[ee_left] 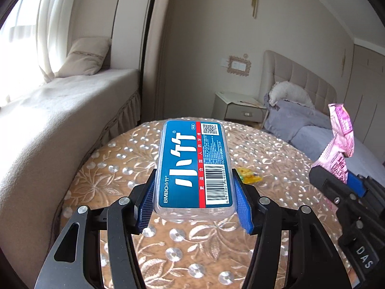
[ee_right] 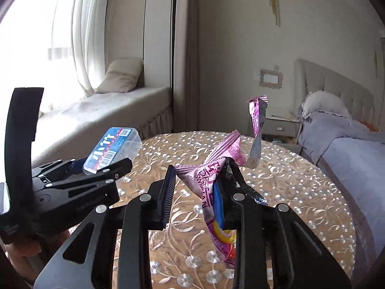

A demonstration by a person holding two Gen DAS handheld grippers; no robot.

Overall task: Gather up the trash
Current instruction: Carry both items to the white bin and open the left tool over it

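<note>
Bedroom's round floral-clothed table (ee_left: 192,240) (yellow scrap (ee_left: 249,175) on it), left gripper (ee_left: 193,201) clamped a blue floss box (ee_left: 192,166), right gripper (ee_right: 196,192) apparently pinched a pink wrapper (ee_right: 216,168).

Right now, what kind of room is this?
Most likely a bedroom. There is a bed with a padded headboard, a nightstand beside it, and a window seat with a pillow. The round table sits between them.

One box (ee_left: 193,166), two wrappers (ee_left: 340,139) (ee_left: 250,175)
</note>
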